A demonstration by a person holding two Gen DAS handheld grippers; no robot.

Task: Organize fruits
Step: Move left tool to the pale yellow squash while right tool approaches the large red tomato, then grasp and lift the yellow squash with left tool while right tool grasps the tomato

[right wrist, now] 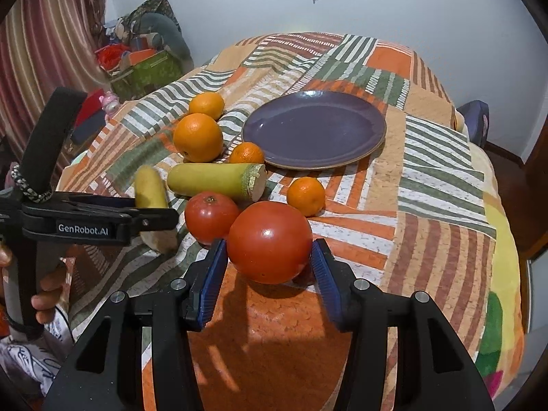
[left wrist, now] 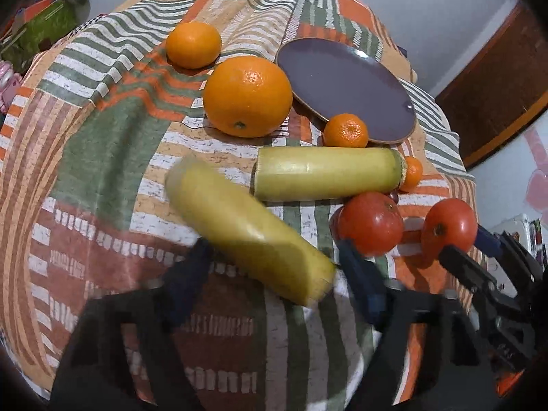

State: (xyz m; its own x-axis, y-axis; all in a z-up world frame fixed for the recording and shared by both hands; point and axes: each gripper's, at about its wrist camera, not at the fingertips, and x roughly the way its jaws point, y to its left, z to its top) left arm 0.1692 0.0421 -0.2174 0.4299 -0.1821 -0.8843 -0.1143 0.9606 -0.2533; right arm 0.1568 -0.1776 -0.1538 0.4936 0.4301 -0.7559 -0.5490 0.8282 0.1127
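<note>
While the right gripper (right wrist: 270, 267) sits low over the patterned cloth (right wrist: 441, 185), its blue pads (right wrist: 212, 286) flank the near tomato (right wrist: 270, 241); jaws wide, a sliver of gap on each side, so no firm grip visible. Second tomato (right wrist: 210, 215) just left and slightly farther, touching or nearly touching the first. Left gripper (right wrist: 150, 221) comes in from the left, seen side-on, across the near yellow-green cylinder (right wrist: 152, 202); in its own view the fingers (left wrist: 359, 274) stand spread either side of that blurred piece (left wrist: 246, 229), contact unclear. Second cylinder (right wrist: 217, 179) lies crosswise beyond the tomatoes. Small mandarin (right wrist: 306, 196) right of it; another mandarin (right wrist: 246, 153) at the purple plate's (right wrist: 373, 133) near-left rim. Large orange (right wrist: 198, 137) and a smaller orange (right wrist: 206, 105) farther left. Plate bare.
</note>
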